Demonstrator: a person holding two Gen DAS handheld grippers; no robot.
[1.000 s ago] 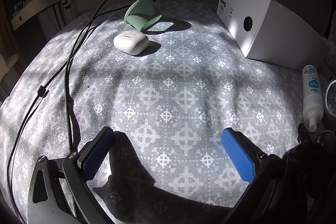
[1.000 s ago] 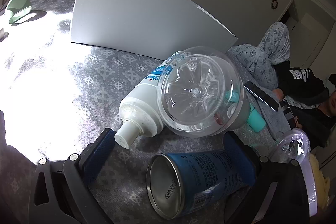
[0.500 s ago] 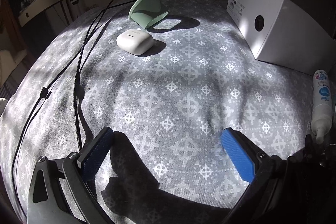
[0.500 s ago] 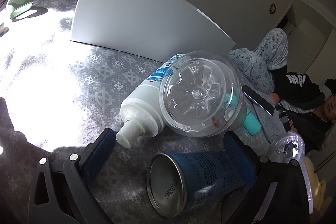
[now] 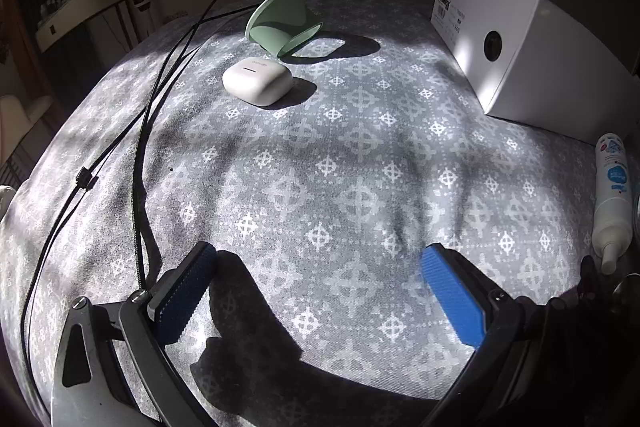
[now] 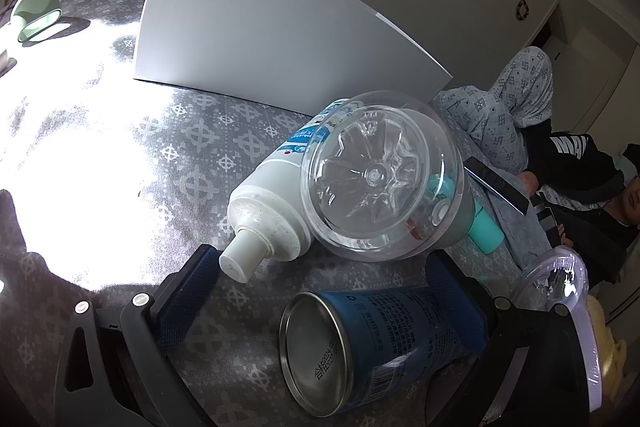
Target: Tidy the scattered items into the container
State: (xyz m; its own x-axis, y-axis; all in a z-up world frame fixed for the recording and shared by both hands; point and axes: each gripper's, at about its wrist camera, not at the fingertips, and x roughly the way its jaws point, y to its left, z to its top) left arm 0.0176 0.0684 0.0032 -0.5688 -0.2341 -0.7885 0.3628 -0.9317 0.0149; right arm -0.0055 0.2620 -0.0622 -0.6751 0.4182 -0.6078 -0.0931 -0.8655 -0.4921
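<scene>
Right gripper point(image 6: 320, 291) hangs wide open over the blue can point(image 6: 380, 343), which lies on its side on the patterned bedspread point(image 6: 208, 143); the far pad looks to brush the can, though the angle makes contact hard to call. Nothing is gripped. Best play here, I'd judge: straddle the can's body squarely and close slowly so it doesn't roll into the white spray bottle point(image 6: 272, 211) or clear plastic bottle point(image 6: 380, 183) just beside it. Left gripper point(image 5: 320, 287) is spread open too, empty, with the white earbud case point(image 5: 257, 85) and green cup point(image 5: 280, 23) well ahead. The white box point(image 5: 520, 55) waits nearby.
</scene>
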